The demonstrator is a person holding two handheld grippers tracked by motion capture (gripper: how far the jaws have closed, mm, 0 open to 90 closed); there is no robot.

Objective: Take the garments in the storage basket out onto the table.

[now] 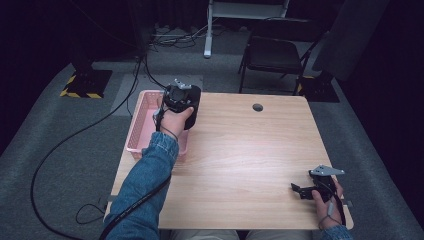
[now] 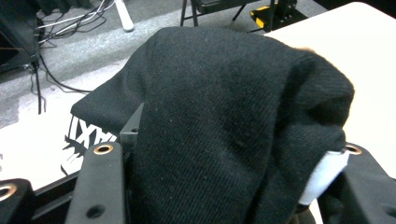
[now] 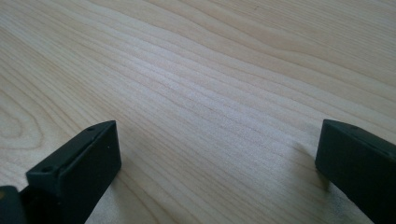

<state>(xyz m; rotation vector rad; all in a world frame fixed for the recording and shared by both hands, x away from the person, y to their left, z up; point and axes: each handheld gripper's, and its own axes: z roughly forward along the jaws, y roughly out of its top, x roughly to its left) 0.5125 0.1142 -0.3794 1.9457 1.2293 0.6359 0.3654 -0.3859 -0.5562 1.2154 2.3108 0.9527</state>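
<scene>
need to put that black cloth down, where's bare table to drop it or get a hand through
Most of the wooden table is bare: the wide middle between the pink basket and the right claw, plus the far right corner past the round hole. It is crowded at the far left, where the left claw grips the black cloth over the basket.

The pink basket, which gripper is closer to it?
Left. The left gripper hangs over the pink basket, shut on a black cloth. The right gripper sits far across the table.
</scene>
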